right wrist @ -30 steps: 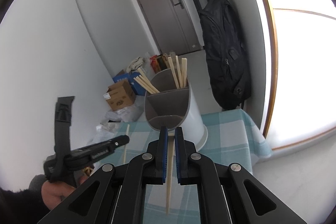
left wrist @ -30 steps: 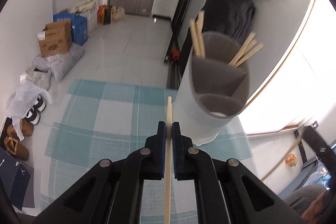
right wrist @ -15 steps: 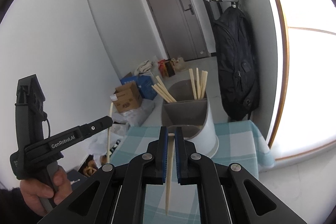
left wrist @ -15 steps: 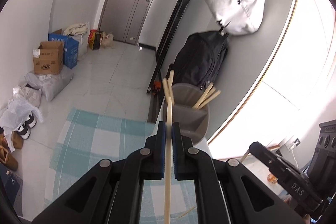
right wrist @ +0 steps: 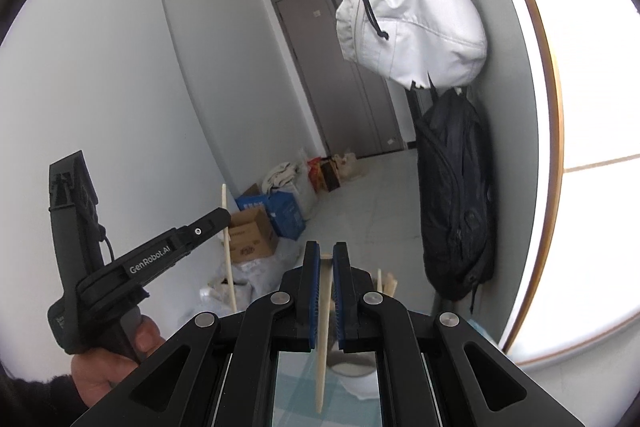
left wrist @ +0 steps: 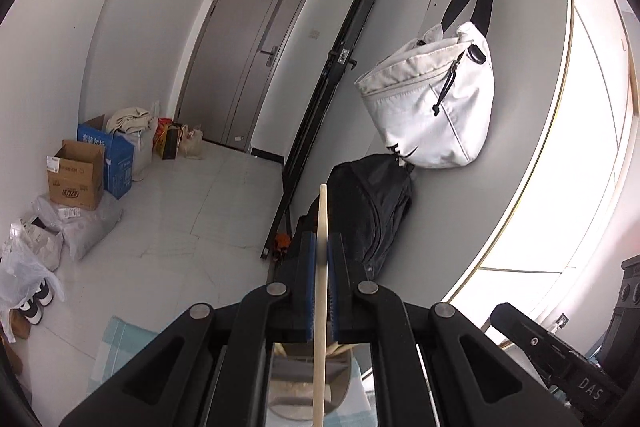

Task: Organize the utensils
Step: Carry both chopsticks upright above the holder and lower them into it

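chopsticks (left wrist: 320, 311) (right wrist: 323, 327) stand clamped, one in each gripper (left wrist: 320, 267) (right wrist: 326, 279), above the holder (left wrist: 308, 387) containing more sticks.

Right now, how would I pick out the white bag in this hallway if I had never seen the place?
Find the grey door at the end of the hallway, then follow the grey wall toward the bright window. The white bag hangs there by a black strap from a wall hook. Directly beneath it hangs a black backpack; the white bag is the higher, pale, rounded one with a dark zipper pull.
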Demonstrator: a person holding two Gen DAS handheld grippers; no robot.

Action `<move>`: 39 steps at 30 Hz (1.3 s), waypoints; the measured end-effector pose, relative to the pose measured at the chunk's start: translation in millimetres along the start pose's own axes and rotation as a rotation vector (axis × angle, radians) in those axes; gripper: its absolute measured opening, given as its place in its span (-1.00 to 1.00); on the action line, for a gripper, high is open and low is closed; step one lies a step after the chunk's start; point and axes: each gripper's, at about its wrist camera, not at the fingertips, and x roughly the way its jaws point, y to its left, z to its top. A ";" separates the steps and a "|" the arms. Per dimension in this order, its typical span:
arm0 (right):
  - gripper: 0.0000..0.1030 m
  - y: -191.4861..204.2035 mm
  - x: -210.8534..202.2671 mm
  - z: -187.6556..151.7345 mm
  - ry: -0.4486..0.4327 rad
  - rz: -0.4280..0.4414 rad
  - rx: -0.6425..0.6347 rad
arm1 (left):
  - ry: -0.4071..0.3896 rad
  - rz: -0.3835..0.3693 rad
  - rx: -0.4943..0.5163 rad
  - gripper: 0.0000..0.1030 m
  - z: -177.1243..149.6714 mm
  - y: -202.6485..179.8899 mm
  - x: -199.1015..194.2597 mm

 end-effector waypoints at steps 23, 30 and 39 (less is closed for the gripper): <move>-0.89 -43.5 123.6 66.4 0.023 -0.040 -0.060 | -0.089 0.002 0.058 -0.97 -21.4 21.3 93.4; -0.89 -47.8 142.8 50.3 0.083 -0.018 -0.074 | -0.095 0.010 0.069 -0.97 -26.7 21.5 103.2; -0.89 -50.4 151.4 38.2 0.122 -0.002 -0.086 | -0.132 0.018 0.112 -0.97 -39.1 16.7 98.1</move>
